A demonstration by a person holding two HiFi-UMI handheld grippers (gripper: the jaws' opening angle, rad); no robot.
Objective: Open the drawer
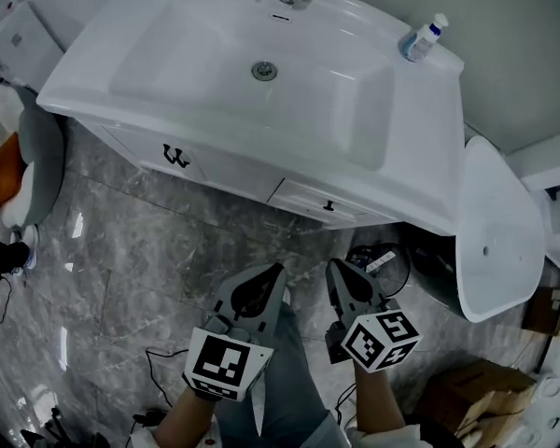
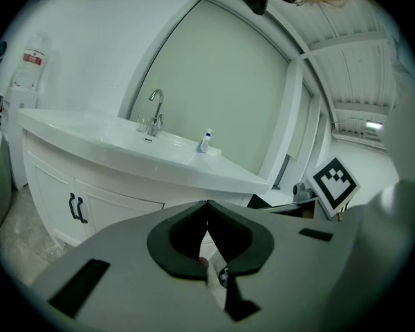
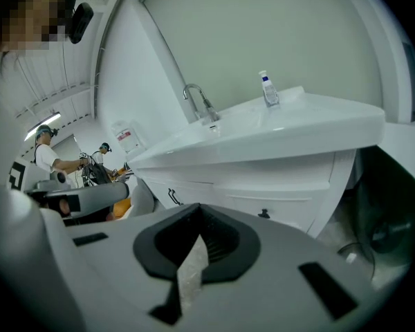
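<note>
The sink [image 1: 425, 157] rim hides most of the drawer [image 1: 303, 197] (its dark knob [image 1: 329, 206] shows). Left gripper [image 1: 278, 269] and right gripper [image 1: 334, 265] both have their jaws pressed together, holding nothing.

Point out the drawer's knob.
Head view: the knob sits on the drawer front, under the basin's right half, right of the paired door handles.

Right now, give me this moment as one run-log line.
stage: before contact | drawer: closed | knob: untouched | left gripper: shut, empty | right gripper: shut, empty | both clear of drawer
</note>
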